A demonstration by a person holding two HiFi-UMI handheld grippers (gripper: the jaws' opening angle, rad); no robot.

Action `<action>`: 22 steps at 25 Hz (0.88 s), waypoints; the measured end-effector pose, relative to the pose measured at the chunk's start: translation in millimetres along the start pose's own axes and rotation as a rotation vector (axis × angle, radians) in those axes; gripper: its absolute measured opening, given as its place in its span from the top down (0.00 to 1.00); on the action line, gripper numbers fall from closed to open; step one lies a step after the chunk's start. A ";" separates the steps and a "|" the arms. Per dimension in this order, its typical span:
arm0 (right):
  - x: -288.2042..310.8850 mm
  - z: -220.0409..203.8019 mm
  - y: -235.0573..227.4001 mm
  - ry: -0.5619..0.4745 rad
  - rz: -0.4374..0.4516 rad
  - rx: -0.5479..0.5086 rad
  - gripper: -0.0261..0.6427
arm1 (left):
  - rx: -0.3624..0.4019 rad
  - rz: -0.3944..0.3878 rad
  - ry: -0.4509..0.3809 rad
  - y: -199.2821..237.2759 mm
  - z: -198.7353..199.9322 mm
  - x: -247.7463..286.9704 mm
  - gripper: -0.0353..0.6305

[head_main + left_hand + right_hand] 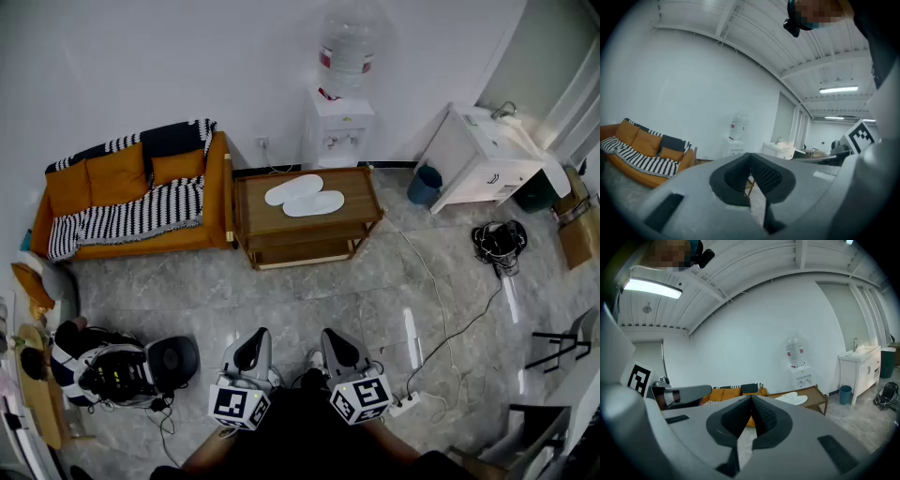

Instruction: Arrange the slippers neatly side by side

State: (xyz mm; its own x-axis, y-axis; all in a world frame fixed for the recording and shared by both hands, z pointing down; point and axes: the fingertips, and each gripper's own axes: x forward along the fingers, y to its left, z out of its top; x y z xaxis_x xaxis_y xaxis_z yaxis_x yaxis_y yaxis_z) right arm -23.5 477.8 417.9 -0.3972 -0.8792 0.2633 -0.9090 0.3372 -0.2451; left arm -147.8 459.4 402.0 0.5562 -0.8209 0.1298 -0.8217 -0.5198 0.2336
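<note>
Lying touching on table (360,184), two flat white slippers (305,197); left tongs (251,343), right tongs (337,345) closed.

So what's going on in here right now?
A person stands on the tiled floor with a gripper in each hand. The left gripper and the right gripper both have their fingers closed on nothing and point across the room. The two white slippers lie close together, at a slight angle to each other, on the wooden table beside the orange sofa. Neither gripper is near them.
</note>
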 end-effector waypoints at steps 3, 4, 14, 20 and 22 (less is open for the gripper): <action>1.6 -0.1 2.6 0.000 -0.003 -0.001 0.94 | 0.002 -0.004 0.000 1.9 0.0 -0.6 0.93; 1.7 -0.4 3.9 0.000 -0.002 0.000 0.94 | 0.004 -0.008 0.000 2.2 -0.3 -1.5 0.93; -2.2 -1.2 24.4 -0.022 -0.013 0.024 0.94 | -0.018 -0.009 0.005 11.3 -0.4 -23.0 0.93; 7.0 -9.8 42.8 -0.018 -0.025 0.003 0.94 | -0.012 -0.015 0.006 29.2 -5.4 -35.7 0.93; 10.0 -12.7 51.4 -0.021 -0.025 -0.003 0.94 | -0.005 -0.009 0.004 37.7 -6.6 -42.8 0.93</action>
State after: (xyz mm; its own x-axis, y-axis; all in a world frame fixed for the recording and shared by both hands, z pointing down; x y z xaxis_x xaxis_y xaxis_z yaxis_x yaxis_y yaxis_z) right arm -75.8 490.6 419.8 -0.3713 -0.8943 0.2497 -0.9191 0.3158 -0.2356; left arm -201.8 476.4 411.6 0.5641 -0.8152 0.1315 -0.8159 -0.5259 0.2401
